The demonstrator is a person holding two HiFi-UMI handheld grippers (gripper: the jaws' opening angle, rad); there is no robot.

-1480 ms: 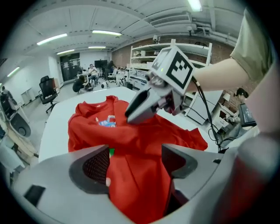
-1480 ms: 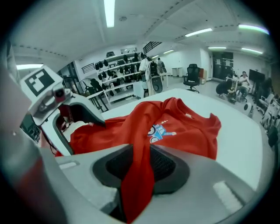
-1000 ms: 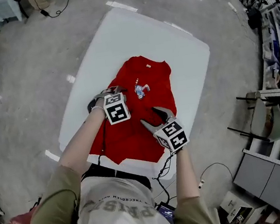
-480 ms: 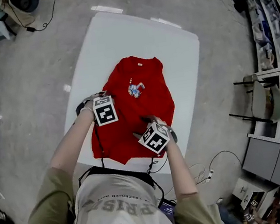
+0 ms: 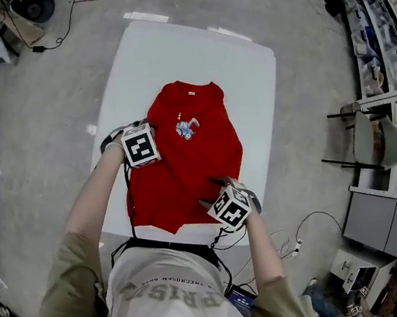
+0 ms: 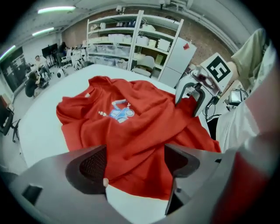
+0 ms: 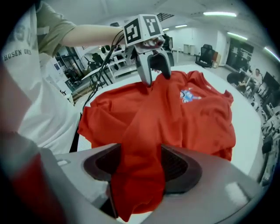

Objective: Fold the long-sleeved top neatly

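A red long-sleeved top [image 5: 185,167] with a small blue print lies on the white table [image 5: 190,52], its sleeves tucked in. My left gripper [image 5: 122,132] hovers over the top's left edge. In the left gripper view it [image 6: 135,164] stands open, with the cloth [image 6: 131,127] below it and untouched. My right gripper [image 5: 225,185] is at the top's near right corner. Its jaws [image 7: 140,168] have just been opening, and a loose fold of the red cloth [image 7: 183,113] stands between the pads, which are wide apart and do not press it.
The table's near edge [image 5: 187,231] is against the person's body. A black cable [image 5: 129,201] trails from the left gripper across the cloth's left side. A chair [image 5: 374,146] and shelving [image 5: 386,30] stand on the right, with cables on the floor behind.
My right gripper has moved down and toward me, from mid-shirt to the near right corner. My left gripper has shifted slightly outward to the left edge. The top still lies flat.
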